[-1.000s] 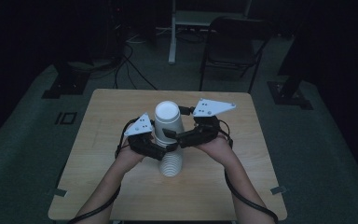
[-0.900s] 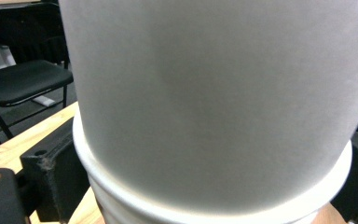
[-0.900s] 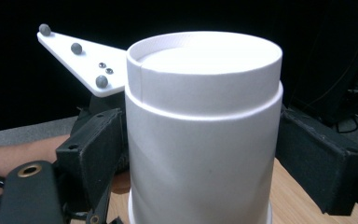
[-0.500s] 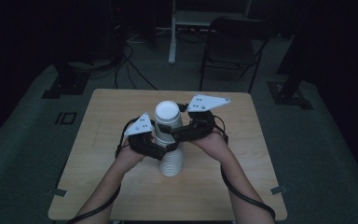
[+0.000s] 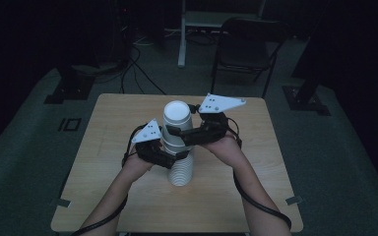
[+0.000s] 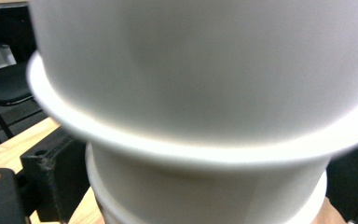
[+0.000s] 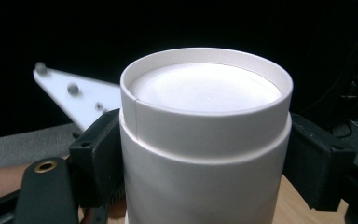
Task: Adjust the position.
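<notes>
Right hand-held gripper jaws just closing | top cup between them

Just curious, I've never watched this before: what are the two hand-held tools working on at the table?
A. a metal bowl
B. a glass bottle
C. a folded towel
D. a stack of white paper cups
D: the high view shows a ribbed stack of white paper cups standing upside down on the wooden table, with the left tool and right tool at its sides.

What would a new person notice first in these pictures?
A tall stack of white paper cups stands upside down in the middle of the wooden table. The right gripper has just been closing its jaws on the top cups, while the left gripper holds the stack lower down.
</notes>
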### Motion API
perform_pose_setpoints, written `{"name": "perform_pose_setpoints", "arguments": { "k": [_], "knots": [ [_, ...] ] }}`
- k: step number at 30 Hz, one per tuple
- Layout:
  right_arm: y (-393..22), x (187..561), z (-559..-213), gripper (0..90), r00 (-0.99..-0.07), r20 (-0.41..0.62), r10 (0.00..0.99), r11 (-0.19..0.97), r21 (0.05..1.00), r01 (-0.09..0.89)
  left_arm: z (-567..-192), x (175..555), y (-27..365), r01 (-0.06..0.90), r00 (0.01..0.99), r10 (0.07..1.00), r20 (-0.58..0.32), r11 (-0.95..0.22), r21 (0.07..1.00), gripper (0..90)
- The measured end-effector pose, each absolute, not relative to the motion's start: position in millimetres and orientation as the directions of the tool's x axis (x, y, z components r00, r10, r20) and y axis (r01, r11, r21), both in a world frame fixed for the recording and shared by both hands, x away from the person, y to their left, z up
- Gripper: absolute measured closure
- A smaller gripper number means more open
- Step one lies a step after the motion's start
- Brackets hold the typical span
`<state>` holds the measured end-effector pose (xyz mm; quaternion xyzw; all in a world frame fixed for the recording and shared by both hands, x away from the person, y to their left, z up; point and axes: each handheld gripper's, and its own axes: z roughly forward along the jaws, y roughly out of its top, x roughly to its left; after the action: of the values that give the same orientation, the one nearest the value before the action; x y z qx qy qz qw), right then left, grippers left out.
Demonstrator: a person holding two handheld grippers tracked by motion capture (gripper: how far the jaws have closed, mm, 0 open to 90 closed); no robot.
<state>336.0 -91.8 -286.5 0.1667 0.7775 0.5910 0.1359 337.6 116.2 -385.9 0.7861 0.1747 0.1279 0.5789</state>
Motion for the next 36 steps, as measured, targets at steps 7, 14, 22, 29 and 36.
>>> {"name": "perform_pose_setpoints", "arguments": {
  "k": [7, 14, 22, 29, 36],
  "knots": [
    [-91.3, 335.7, -269.6, 20.9, -0.907, -0.031, 0.420, 0.232, 0.970, 0.074, -385.9, 338.2, 116.2, 0.122, 0.907, 0.421, 0.003, -0.270, 0.955, 5.1],
    [-103.9, 332.3, -244.7, 21.0, -0.902, -0.027, 0.430, 0.157, 0.987, 0.045, -385.4, 338.3, 116.3, 0.124, 0.909, 0.418, 0.002, -0.274, 0.954, 5.1],
    [-130.2, 324.3, -224.0, 21.0, -0.885, -0.029, 0.465, 0.091, 0.996, 0.015, -385.0, 338.4, 116.2, 0.126, 0.909, 0.417, 0.000, -0.276, 0.953, 5.1],
    [-159.4, 316.4, -225.6, 21.0, -0.838, -0.062, 0.542, 0.120, 0.993, 0.004, -384.9, 338.6, 115.9, 0.127, 0.910, 0.415, -0.002, -0.276, 0.953, 5.0],
    [-184.3, 311.7, -244.2, 21.0, -0.827, -0.042, 0.561, 0.128, 0.991, 0.036, -384.3, 338.2, 116.1, 0.128, 0.909, 0.417, 0.001, -0.282, 0.951, 5.0]
  ]
}}
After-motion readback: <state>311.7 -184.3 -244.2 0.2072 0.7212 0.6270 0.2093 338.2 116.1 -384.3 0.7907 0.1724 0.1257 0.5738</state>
